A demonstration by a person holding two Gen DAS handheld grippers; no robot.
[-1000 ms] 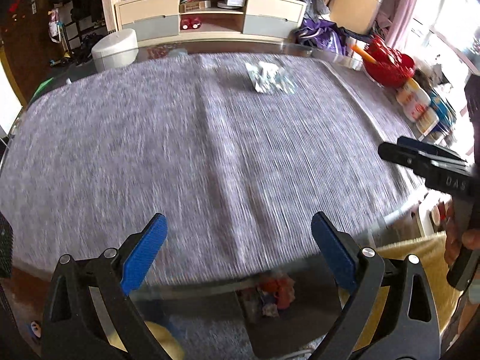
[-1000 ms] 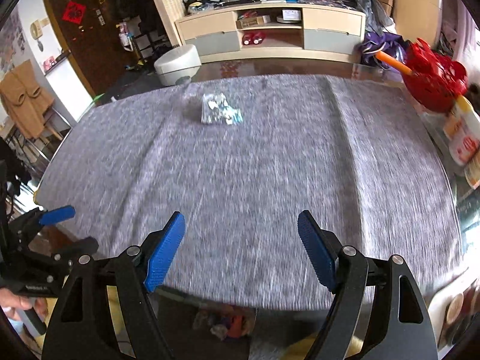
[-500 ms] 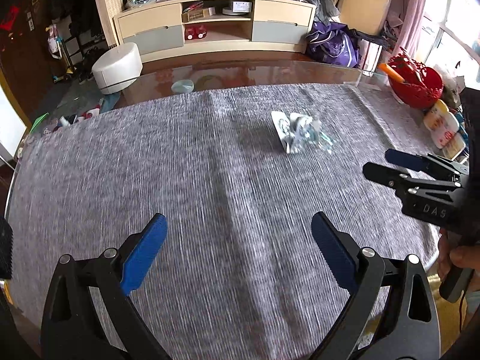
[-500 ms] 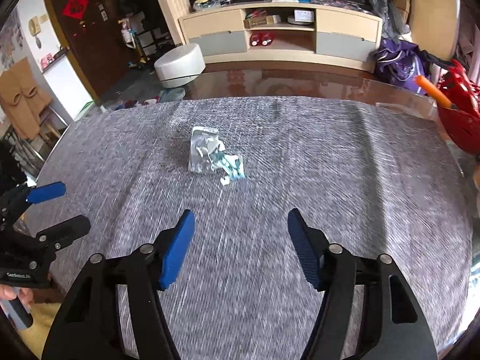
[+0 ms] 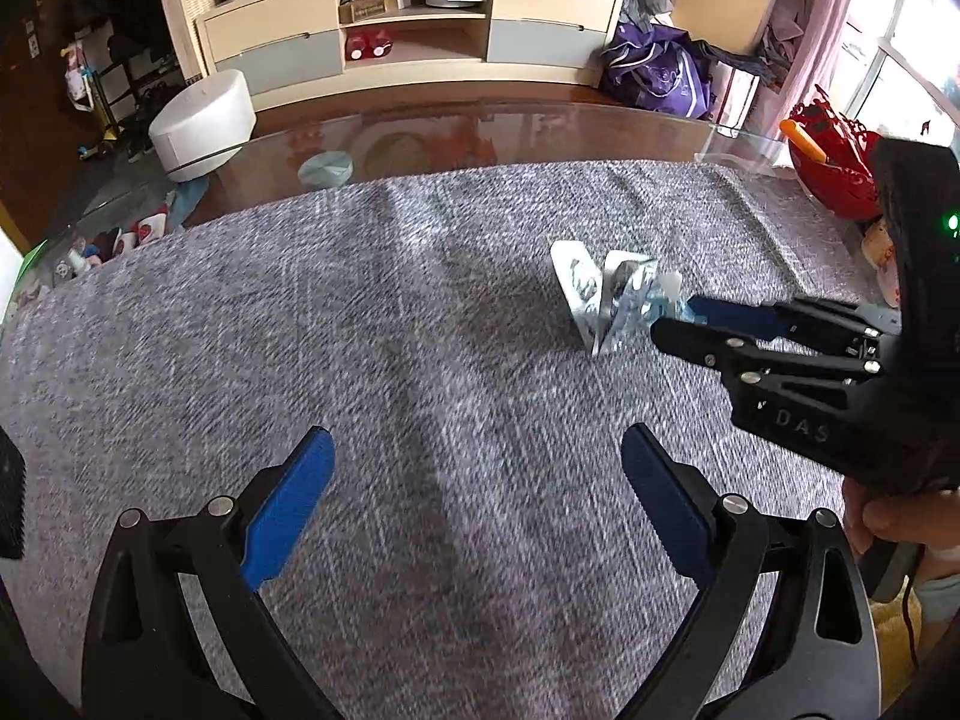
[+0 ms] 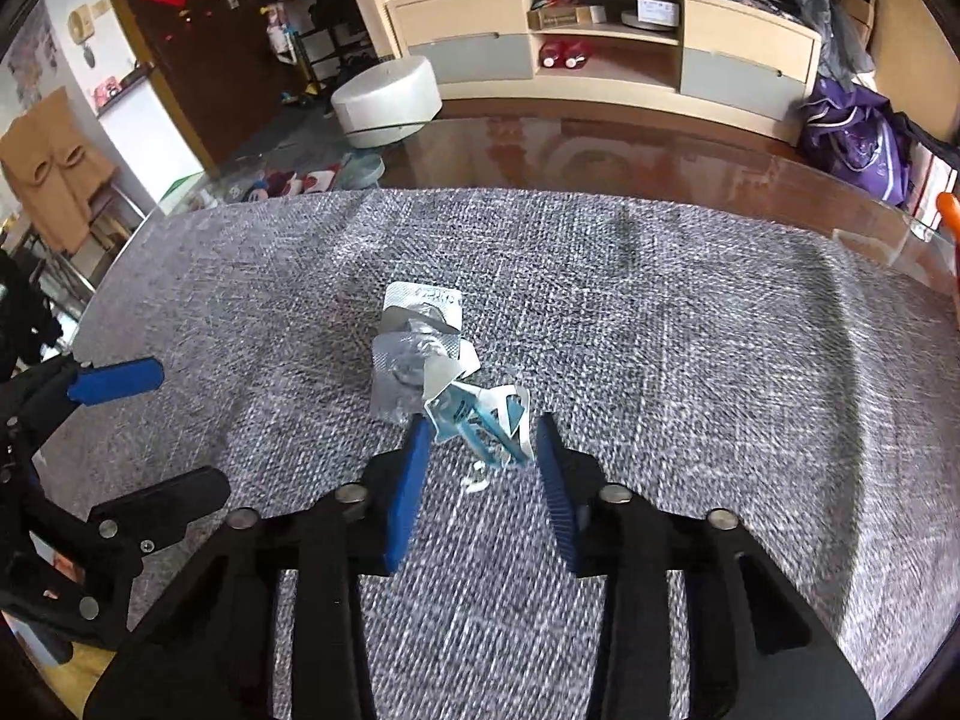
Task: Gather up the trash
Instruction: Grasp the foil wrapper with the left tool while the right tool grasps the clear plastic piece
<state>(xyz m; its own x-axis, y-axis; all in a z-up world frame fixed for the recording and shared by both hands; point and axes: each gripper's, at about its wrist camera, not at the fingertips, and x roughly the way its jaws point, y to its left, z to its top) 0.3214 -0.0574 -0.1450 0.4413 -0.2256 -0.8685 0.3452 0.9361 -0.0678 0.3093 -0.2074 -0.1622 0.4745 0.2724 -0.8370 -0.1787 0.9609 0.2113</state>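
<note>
A small pile of trash, crumpled silver blister packs and a torn blue-and-white wrapper [image 6: 444,378], lies on the grey woven cloth [image 6: 690,360]. It also shows in the left wrist view [image 5: 612,294]. My right gripper [image 6: 480,438] is open, its blue pads on either side of the near end of the wrapper. It shows from the side in the left wrist view [image 5: 678,315], tips at the pile. My left gripper [image 5: 474,480] is open and empty over the cloth, to the left of and nearer than the pile.
A red basket [image 5: 834,168] and bottles stand at the table's right edge. Bare glass tabletop [image 6: 600,156] lies beyond the cloth. A white round stool [image 6: 384,99] and a low TV cabinet [image 6: 600,30] stand behind. A small white scrap [image 6: 477,483] lies between my right fingers.
Both grippers have moved forward over the cloth. My right gripper has reached the trash pile and its jaws have narrowed around the wrapper's near end.
</note>
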